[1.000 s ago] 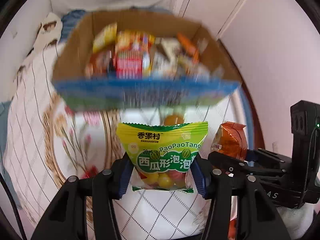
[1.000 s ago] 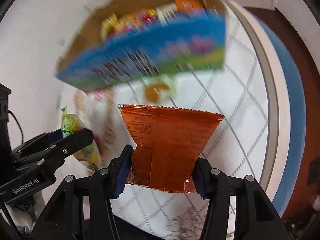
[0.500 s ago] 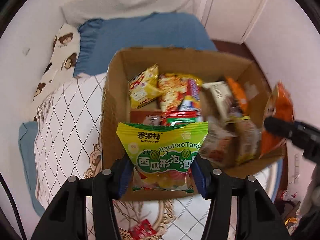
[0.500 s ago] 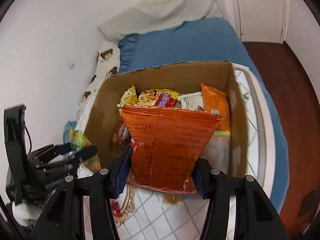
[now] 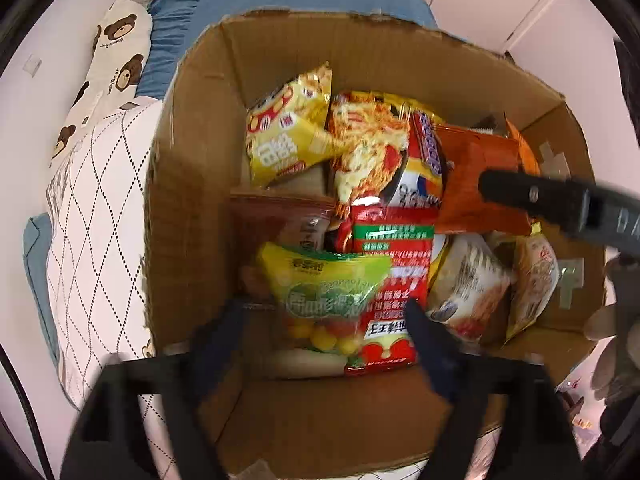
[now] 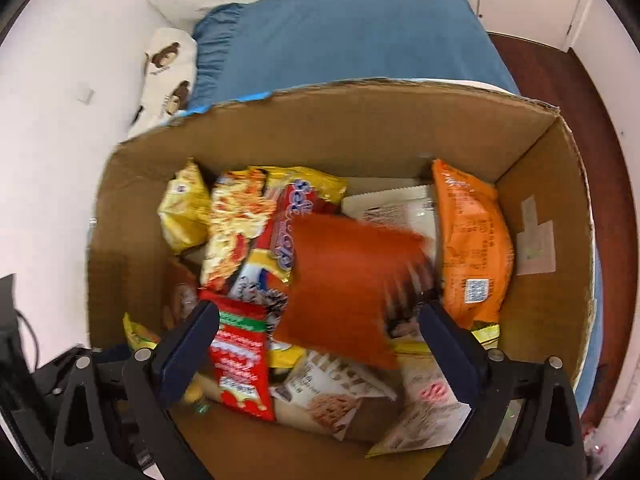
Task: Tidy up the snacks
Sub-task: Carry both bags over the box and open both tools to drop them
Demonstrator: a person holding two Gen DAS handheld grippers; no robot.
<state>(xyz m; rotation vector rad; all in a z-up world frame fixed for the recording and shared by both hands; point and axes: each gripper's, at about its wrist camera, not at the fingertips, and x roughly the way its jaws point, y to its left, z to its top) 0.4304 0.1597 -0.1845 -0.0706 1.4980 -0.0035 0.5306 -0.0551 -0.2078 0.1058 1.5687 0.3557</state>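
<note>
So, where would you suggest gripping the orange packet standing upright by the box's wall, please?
Grip the orange packet by its crimped top seal, coming straight down from above. It stands on end against a side wall of the cardboard box. Its flat top edge is clear of the other snacks, while its lower end sits among them.

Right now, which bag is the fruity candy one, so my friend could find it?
Look in the big cardboard box on the bed. Near its closest wall, just ahead of the left tongs, lies the candy bag. It alone has a yellow-green top and a clear bottom showing round yellow and red balls; its neighbour is a red packet.
</note>
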